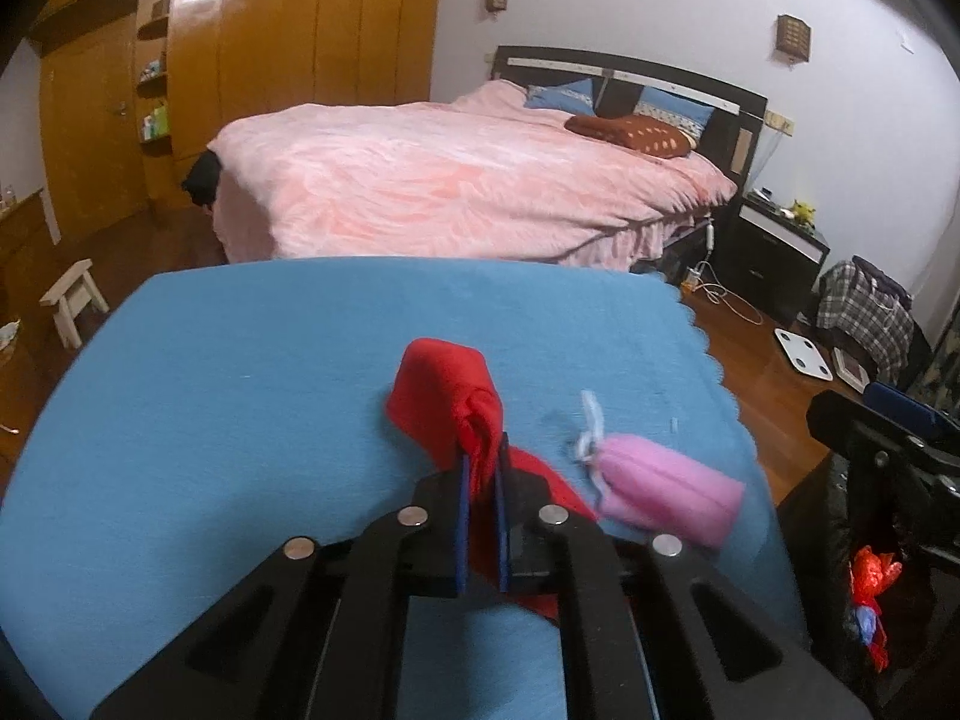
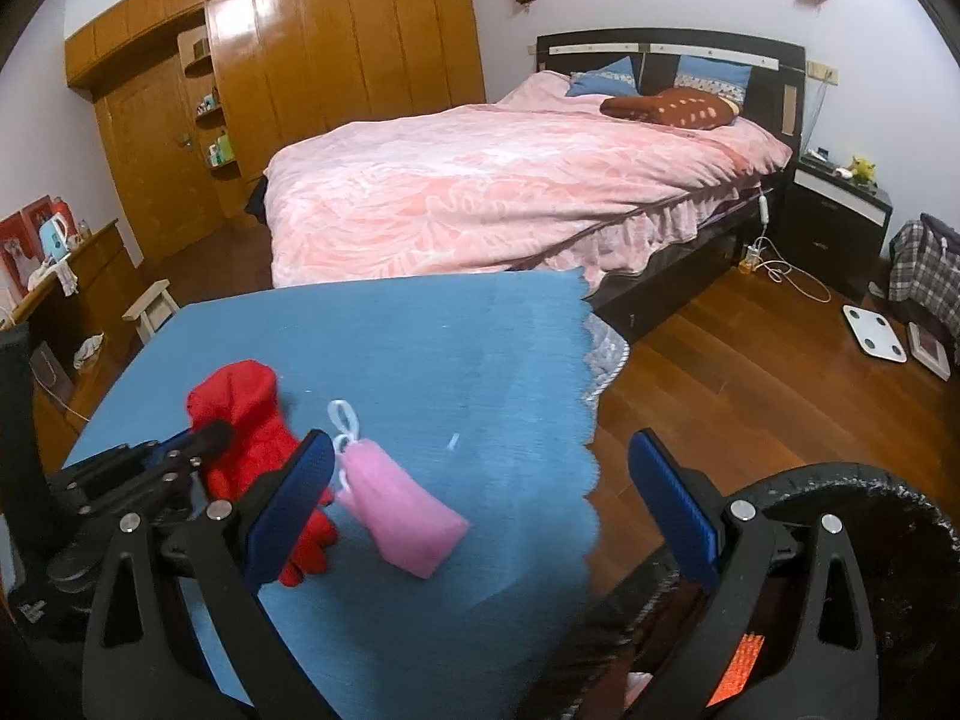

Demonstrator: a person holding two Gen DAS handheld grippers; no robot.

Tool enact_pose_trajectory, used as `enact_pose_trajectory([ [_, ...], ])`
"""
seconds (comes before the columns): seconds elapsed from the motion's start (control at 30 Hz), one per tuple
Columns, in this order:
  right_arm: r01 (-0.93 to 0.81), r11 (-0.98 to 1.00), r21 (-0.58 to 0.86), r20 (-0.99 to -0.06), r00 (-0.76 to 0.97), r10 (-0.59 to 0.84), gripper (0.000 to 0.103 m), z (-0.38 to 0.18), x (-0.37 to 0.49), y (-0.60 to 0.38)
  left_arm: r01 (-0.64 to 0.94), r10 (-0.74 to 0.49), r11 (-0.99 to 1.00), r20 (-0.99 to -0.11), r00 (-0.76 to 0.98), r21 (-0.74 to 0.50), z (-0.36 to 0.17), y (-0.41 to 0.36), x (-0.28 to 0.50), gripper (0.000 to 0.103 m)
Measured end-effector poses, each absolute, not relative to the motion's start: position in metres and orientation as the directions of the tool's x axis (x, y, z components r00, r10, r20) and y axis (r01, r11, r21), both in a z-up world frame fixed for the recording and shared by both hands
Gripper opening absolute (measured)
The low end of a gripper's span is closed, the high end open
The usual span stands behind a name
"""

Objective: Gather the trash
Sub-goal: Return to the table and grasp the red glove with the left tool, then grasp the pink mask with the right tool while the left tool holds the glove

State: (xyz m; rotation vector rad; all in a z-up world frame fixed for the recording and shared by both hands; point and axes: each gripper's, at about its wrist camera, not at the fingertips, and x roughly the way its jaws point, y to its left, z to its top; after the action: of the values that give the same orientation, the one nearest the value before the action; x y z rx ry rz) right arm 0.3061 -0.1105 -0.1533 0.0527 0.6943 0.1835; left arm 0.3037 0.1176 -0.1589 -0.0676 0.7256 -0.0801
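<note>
Left hand-held gripper (image 1: 483, 468) clamped tight on red cloth item (image 1: 447, 414), soft knit or fleece, bunched and folded above the pads, tail trailing down between the blue pads (image 1: 461, 516). Right hand-held gripper (image 2: 480, 480) spread wide, nothing between its ribbed blue pads (image 2: 669, 498); poised over the worktop edge beside the bin.

Just beside the red piece, not held: pink pouch (image 1: 666, 495), soft padded fabric, roughly oblong, with white looped cord (image 1: 591, 426) at its neck. Lying flat on worktop (image 1: 270, 390), covered in blue woven cloth with scalloped edge.

At right, close by: black trash bag (image 1: 840, 570), glossy crinkled plastic, mouth open; red and blue scraps (image 1: 873, 591) already inside. Judged partly done: some rubbish bagged, red piece gripped but not yet carried over, pink pouch untouched on the cloth. A tiny white fleck (image 2: 453, 441) also left; too small to identify.

Beyond: bed (image 1: 468, 180) with pink quilted cover, dark headboard; glossy wooden wardrobe (image 1: 312, 30) at the far wall.
</note>
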Motion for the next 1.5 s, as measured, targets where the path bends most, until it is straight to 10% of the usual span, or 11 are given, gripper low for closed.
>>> enact_pose_trajectory([
  [0.3,-0.177,0.979,0.098,-0.651,0.733,0.197,0.096,-0.163,0.309,-0.081,0.036,-0.094,0.995,-0.703,0.705,-0.097,-0.165,0.152,0.295,0.010],
  [0.47,-0.170,0.981,0.088,-0.666,0.723,0.185,0.096,-0.170,0.314,-0.076,0.031,-0.124,0.989,-0.706,0.698,-0.142,-0.175,0.154,0.300,0.052],
  [0.8,-0.165,0.983,0.077,-0.667,0.725,0.174,0.096,-0.171,0.317,-0.075,0.042,-0.113,0.993,-0.763,0.637,-0.112,-0.204,0.144,0.314,0.062],
  [0.9,-0.170,0.983,0.076,-0.671,0.720,0.177,0.096,-0.173,0.318,-0.073,0.034,-0.093,0.995,-0.765,0.638,-0.092,-0.203,0.144,0.313,0.056],
  [1.07,-0.176,0.982,0.073,-0.680,0.711,0.178,0.096,-0.178,0.318,-0.065,0.006,-0.061,0.997,-0.766,0.639,-0.074,-0.204,0.147,0.314,0.017],
  [1.5,-0.150,0.987,0.063,-0.730,0.668,0.148,0.096,-0.202,0.323,-0.055,-0.002,-0.046,0.998,-0.734,0.678,-0.064,-0.189,0.164,0.304,0.010],
])
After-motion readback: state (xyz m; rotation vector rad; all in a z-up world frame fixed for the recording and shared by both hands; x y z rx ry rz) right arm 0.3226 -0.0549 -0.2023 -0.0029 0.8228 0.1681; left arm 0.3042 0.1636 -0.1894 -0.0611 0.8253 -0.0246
